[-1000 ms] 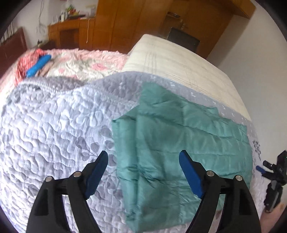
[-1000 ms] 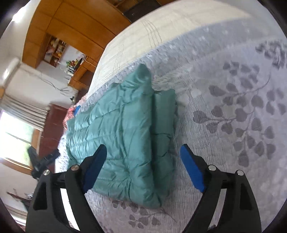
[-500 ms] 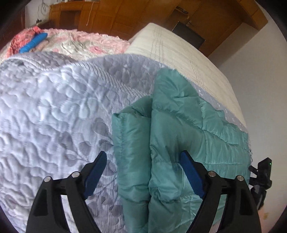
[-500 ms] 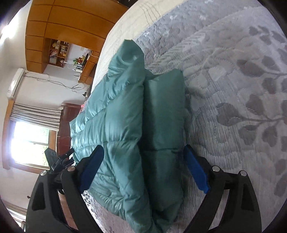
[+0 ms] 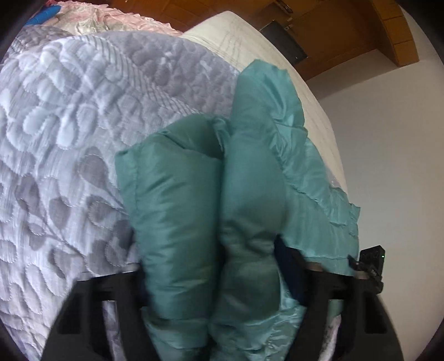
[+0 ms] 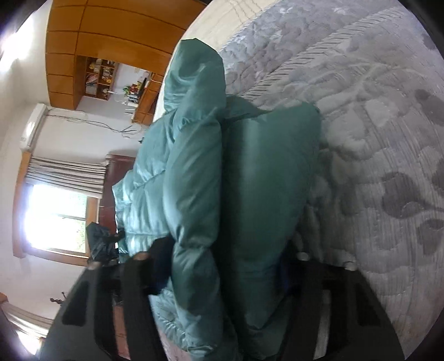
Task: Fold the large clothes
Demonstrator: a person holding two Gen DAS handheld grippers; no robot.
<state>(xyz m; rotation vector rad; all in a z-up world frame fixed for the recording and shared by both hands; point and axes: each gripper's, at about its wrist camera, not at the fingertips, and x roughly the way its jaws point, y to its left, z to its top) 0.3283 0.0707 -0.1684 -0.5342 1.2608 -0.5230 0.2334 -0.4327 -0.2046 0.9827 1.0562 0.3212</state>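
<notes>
A puffy teal quilted jacket (image 5: 249, 200) lies folded on a grey floral quilt (image 5: 69, 125). In the left wrist view my left gripper (image 5: 213, 272) straddles one end of the folded bundle, with thick layers filling the gap between its fingers; the blue pads are mostly buried. In the right wrist view my right gripper (image 6: 222, 275) straddles the other end of the jacket (image 6: 249, 180) in the same way. Both sets of jaws stand wide around the fabric, and whether they press it cannot be told.
The quilt (image 6: 374, 138) covers a bed with a bare cream mattress (image 5: 249, 36) beyond. Wooden wardrobes (image 6: 111, 25) and a bright window (image 6: 55, 216) stand behind. The opposite gripper shows at the jacket's far end (image 5: 371, 266). A blue object (image 5: 44, 16) lies on pink bedding.
Both grippers have moved forward and down onto the jacket's ends; the folded layers now fill the gaps between the fingers and bulge up.
</notes>
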